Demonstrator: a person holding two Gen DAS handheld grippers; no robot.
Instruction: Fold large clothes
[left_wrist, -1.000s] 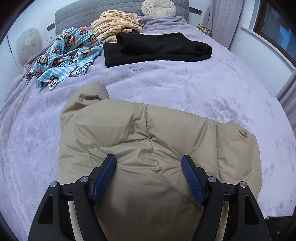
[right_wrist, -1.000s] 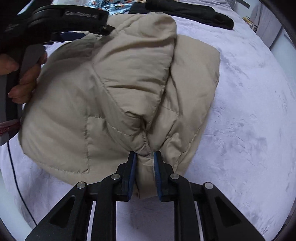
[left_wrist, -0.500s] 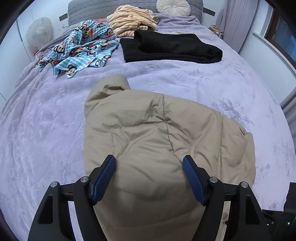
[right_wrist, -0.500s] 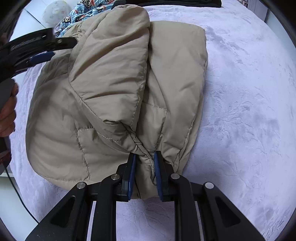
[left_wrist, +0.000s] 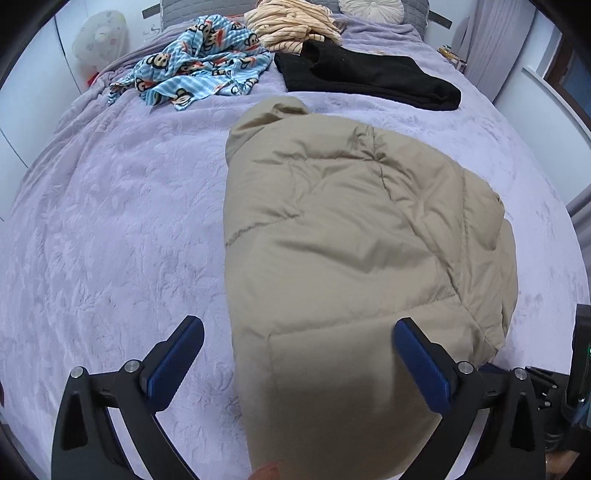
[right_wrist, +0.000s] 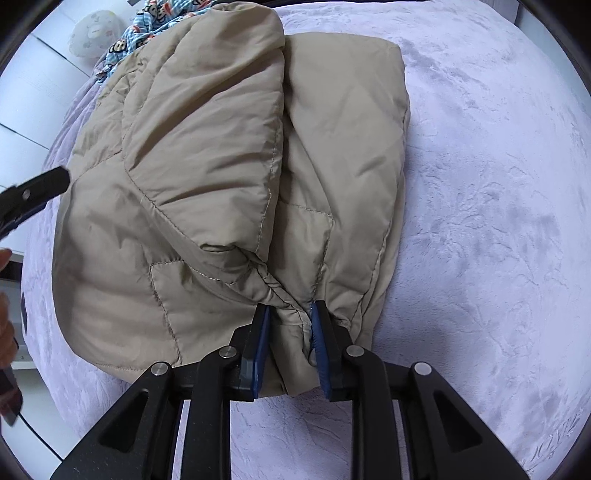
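Observation:
A puffy beige jacket (left_wrist: 351, 221) lies folded over on the lilac bedspread (left_wrist: 110, 221). My left gripper (left_wrist: 298, 326) hovers over the jacket's near left edge, its jaws opening to full width. One pad is above the bedspread, the other above the jacket, and neither presses on anything. In the right wrist view the jacket (right_wrist: 203, 166) fills the middle. My right gripper (right_wrist: 291, 309) has a bunched fold of the jacket's near edge between its pads, and its jaws are opening slightly while the fabric still fills the gap. The left gripper's finger (right_wrist: 37, 188) shows at the left edge.
At the far end of the bed lie a blue monkey-print cloth (left_wrist: 195, 66), a cream striped garment (left_wrist: 291, 26), a folded black garment (left_wrist: 365, 77) and a round pillow (left_wrist: 371, 9). A curtain (left_wrist: 495, 44) and window wall run along the right. A hand (right_wrist: 5, 332) shows at left.
My left gripper slid left towards the jacket's edge and its jaws spread much wider. The right gripper's jaws parted a little around the same fold. The jacket stayed in place.

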